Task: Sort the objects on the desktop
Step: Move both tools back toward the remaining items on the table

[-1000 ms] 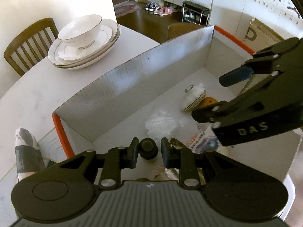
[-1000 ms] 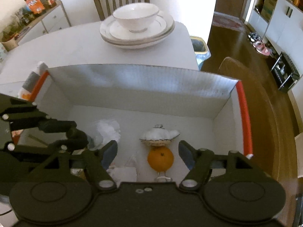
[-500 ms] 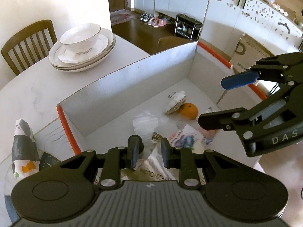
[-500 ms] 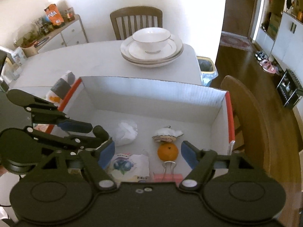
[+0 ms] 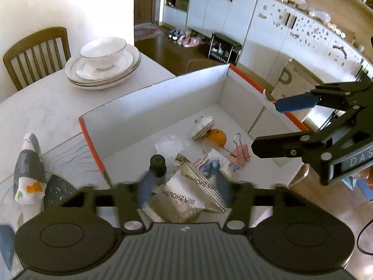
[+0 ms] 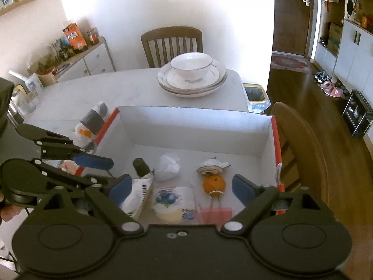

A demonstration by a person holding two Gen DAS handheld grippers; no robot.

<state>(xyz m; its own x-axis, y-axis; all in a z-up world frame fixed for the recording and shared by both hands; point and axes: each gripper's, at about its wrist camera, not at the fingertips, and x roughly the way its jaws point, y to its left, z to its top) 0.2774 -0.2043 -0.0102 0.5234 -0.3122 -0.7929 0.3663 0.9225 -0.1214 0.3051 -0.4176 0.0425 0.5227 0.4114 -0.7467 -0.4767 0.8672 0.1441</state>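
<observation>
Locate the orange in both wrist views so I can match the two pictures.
Left wrist view: the orange lies right of centre on the box floor, touching the shell-like item.
Right wrist view: the orange sits low and centre-right, above the pink binder clip.
Shared landmark: the stacked plates and bowl behind the box.

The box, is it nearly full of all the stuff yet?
Lots is in the box already: an orange, pink clip, crumpled tissue, snack packets and a small dark bottle. Both grippers, left and right, are open, holding nothing. A wrapped bundle still lies outside.
</observation>
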